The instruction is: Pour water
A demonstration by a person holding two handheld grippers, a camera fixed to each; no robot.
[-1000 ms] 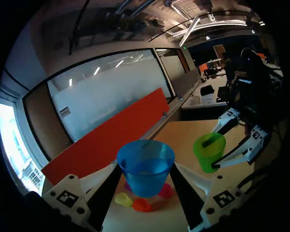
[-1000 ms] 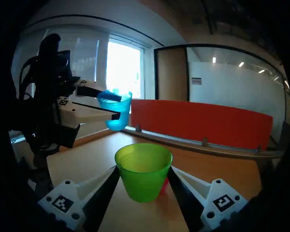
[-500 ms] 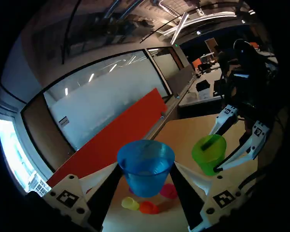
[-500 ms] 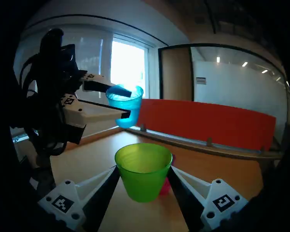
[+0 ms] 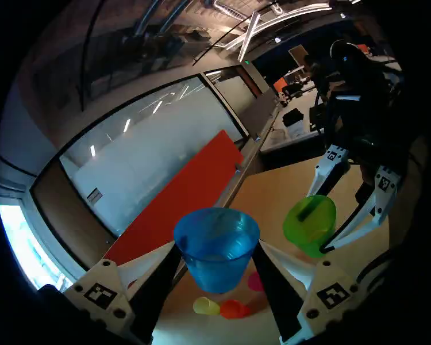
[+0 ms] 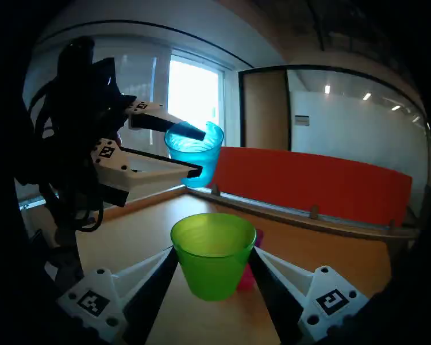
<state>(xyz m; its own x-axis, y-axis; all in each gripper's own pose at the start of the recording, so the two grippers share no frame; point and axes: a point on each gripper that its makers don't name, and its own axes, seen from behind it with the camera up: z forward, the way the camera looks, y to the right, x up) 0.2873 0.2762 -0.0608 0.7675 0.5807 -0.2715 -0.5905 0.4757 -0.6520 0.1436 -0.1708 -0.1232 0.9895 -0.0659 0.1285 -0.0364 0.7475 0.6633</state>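
- Blue translucent plastic in the left gripper view: the blue cup stands upright between the two fingers of the left gripper, which pinch it from both sides (just under the rim).
- Beneath it, on the wooden table, lie a yellow cup, an orange cup and a pink cup, all small and close together.
- Farther right, the right gripper clamps the green cup, near the blue cup but apart from it.
- A red partition runs along the table's edge.
- In the right gripper view, the green cup sits upright in the right gripper, squeezed between both fingers; the pink cup peeks out from behind it.
- Up and to the left, the left gripper grips the blue cup in the air, higher than the green cup's rim (bright window behind).
- How much water either cup holds I cannot tell.
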